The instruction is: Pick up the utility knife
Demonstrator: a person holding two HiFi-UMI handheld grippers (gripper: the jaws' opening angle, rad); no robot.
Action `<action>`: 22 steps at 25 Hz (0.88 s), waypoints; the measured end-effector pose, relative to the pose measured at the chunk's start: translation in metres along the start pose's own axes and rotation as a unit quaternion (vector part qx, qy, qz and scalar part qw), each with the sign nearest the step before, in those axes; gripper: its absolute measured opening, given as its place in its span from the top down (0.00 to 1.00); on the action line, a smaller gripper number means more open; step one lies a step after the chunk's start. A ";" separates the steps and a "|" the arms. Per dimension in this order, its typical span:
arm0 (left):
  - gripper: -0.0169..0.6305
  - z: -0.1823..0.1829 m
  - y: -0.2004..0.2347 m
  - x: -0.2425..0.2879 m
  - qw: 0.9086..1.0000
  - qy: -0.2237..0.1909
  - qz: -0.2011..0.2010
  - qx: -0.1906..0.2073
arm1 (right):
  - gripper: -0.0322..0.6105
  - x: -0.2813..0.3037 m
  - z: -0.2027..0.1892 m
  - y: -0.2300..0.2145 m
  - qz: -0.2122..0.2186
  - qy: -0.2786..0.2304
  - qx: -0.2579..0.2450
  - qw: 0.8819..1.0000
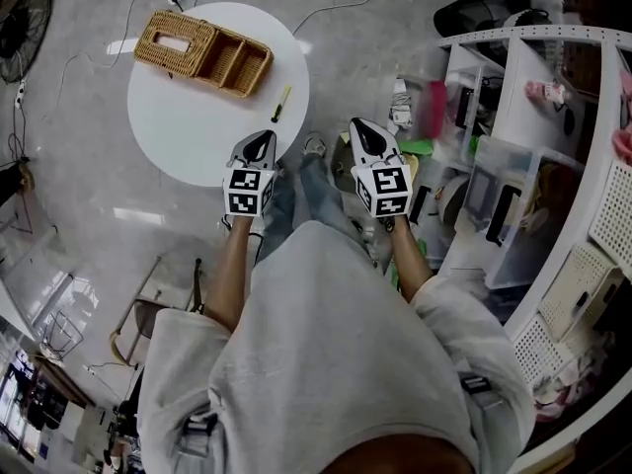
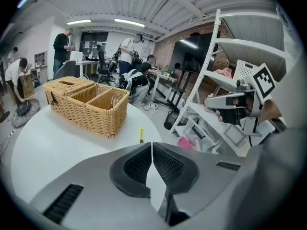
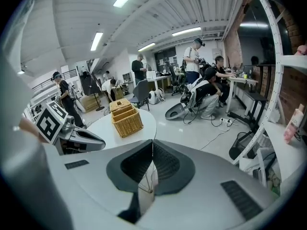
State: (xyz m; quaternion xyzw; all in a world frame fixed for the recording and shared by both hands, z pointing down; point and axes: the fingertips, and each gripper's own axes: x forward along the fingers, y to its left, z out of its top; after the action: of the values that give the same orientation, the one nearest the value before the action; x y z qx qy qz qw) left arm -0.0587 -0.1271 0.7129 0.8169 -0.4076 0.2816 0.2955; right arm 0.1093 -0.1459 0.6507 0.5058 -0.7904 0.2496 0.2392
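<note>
The round table (image 1: 188, 136) carries a wicker basket (image 1: 202, 52). The left gripper (image 1: 261, 141) hangs over its near edge and the right gripper (image 1: 363, 128) is off it, both with jaws pressed together and empty. The knife (image 1: 281, 103) lies on the table between the basket and the left gripper.

wicker basket (image 1: 202, 52) on surface (image 1: 188, 126), far side | utility knife (image 1: 281, 104) on surface, right of basket, by the edge | shelving unit (image 1: 553, 34) right of surface

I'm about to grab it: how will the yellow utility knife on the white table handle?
The utility knife looks slim and rigid, probably light. Lying flat, it may slide on the smooth table; the rim is near.
</note>
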 end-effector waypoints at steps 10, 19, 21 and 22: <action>0.59 -0.007 0.001 0.024 1.000 0.018 -0.019 0.005 | 0.90 -0.001 -0.008 0.003 0.004 0.008 0.003 1.000; 0.59 0.002 0.006 0.054 0.999 0.028 -0.002 0.017 | 0.90 -0.004 -0.016 -0.004 0.002 0.016 0.006 1.000; 0.59 0.007 0.007 0.063 0.999 0.032 0.001 0.021 | 0.90 -0.005 -0.019 -0.005 0.001 0.019 0.007 1.000; 0.59 0.010 0.009 0.068 0.999 0.033 0.004 0.024 | 0.90 -0.005 -0.020 -0.007 0.001 0.020 0.006 1.000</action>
State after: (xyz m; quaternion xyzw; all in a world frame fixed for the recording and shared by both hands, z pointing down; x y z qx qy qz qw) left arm -0.0294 -0.1723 0.7565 0.8122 -0.3942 0.3191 0.2883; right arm 0.1197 -0.1321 0.6635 0.5019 -0.7842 0.2647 0.2513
